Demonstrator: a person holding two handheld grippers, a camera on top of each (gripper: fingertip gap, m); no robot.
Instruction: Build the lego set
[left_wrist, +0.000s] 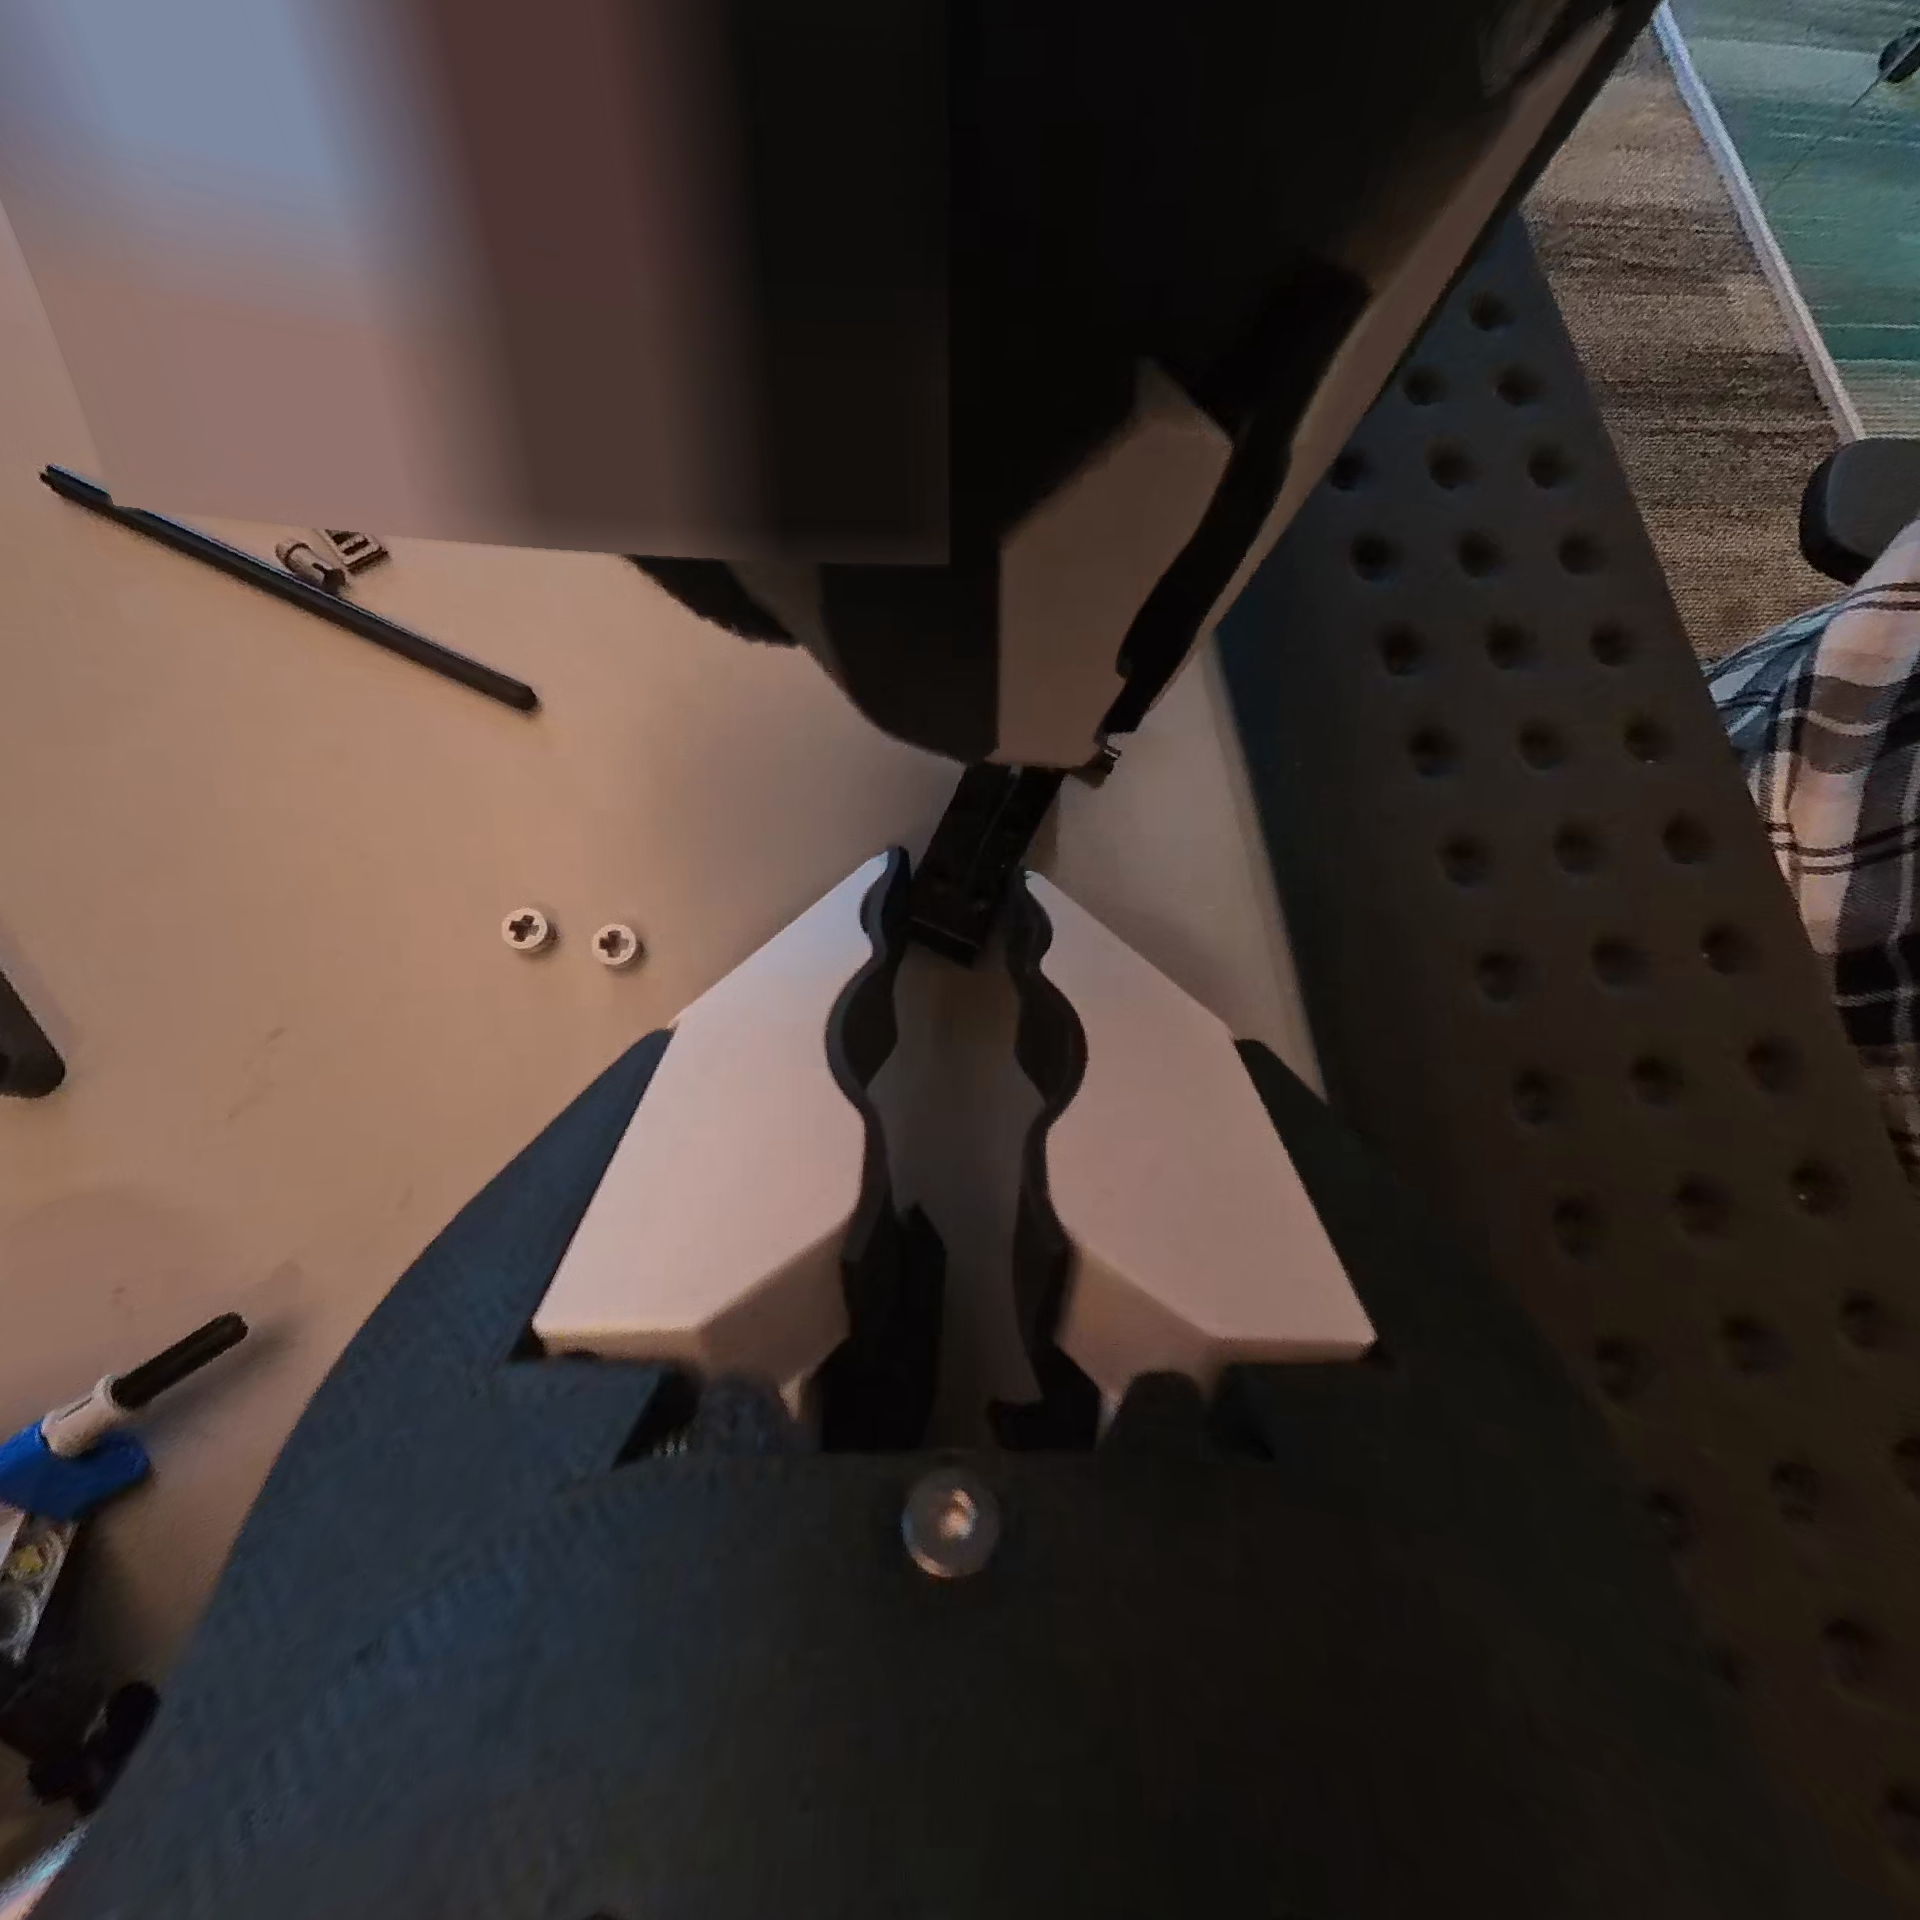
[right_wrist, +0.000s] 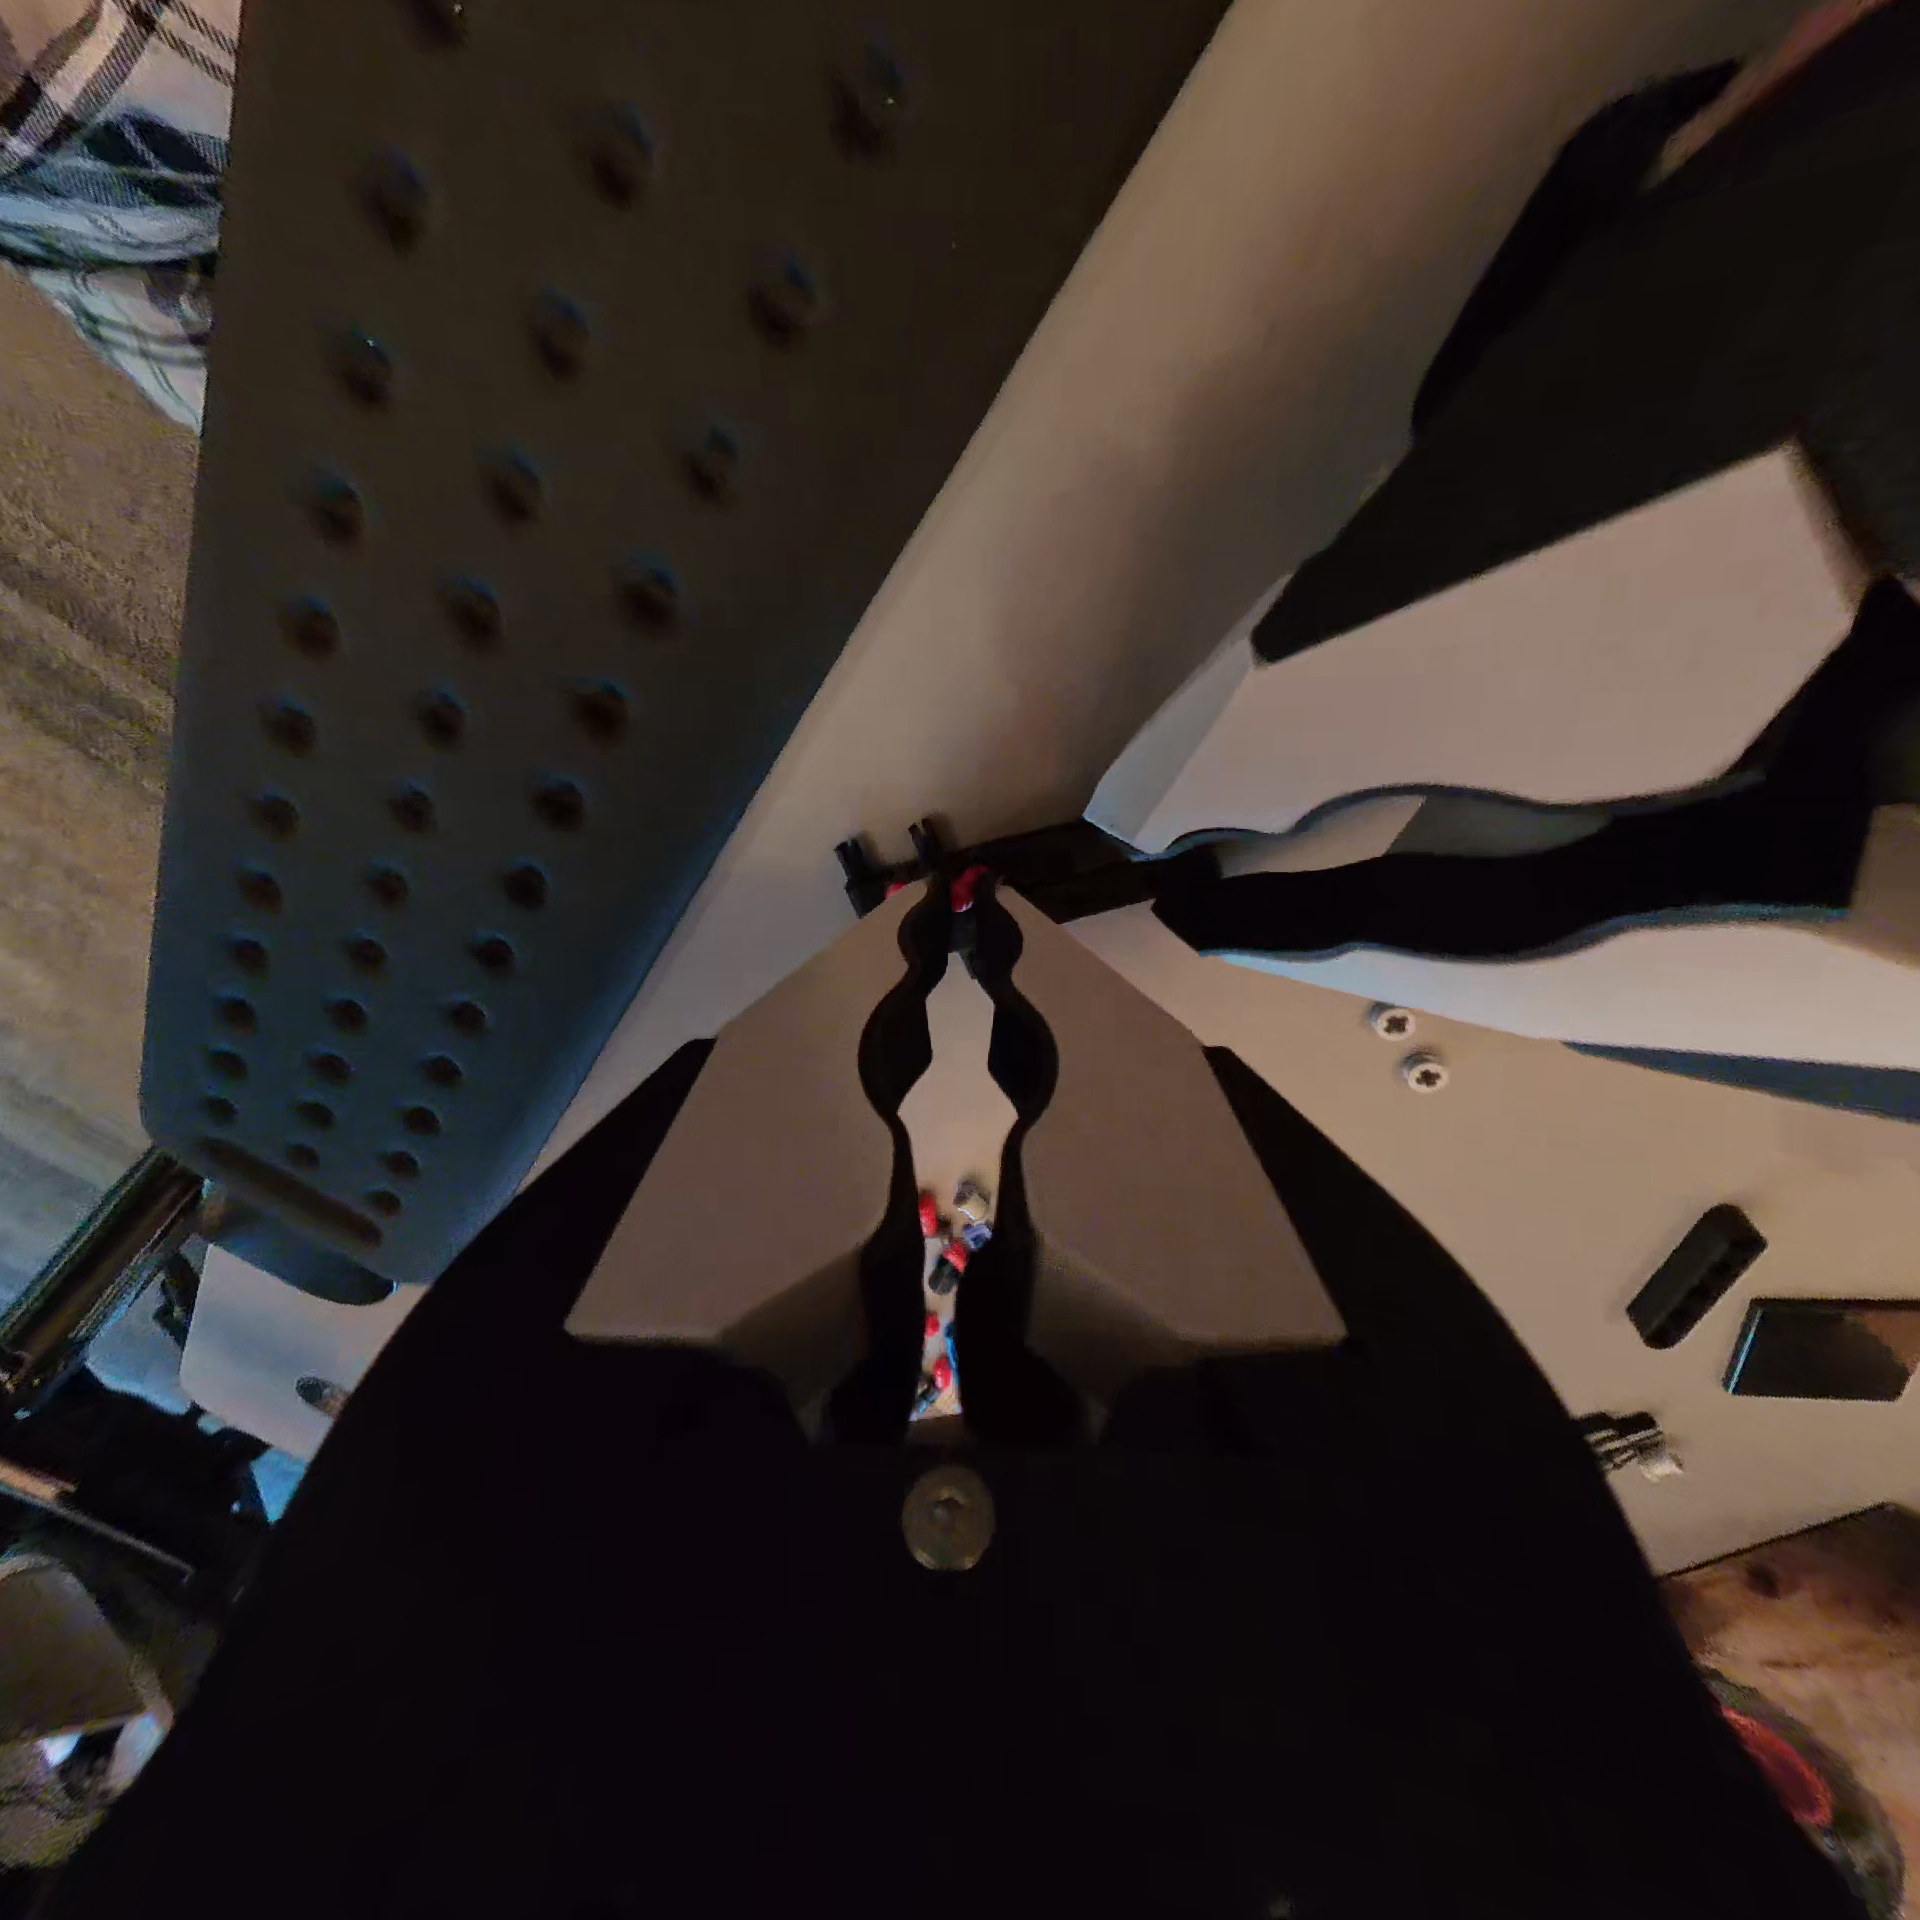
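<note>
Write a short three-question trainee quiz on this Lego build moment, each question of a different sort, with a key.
1. True or false: the left gripper is shut on the black Lego beam.
2. Multiple choice: the two small white round pieces with cross-shaped holes lie
A. on the pale tabletop, side by side
B. stacked between the right gripper's fingers
C. on the dark perforated panel
3. Fill in: in the right wrist view, the right gripper pinches a small ___ piece at the beam's end.

Key: 1 true; 2 A; 3 red
</note>
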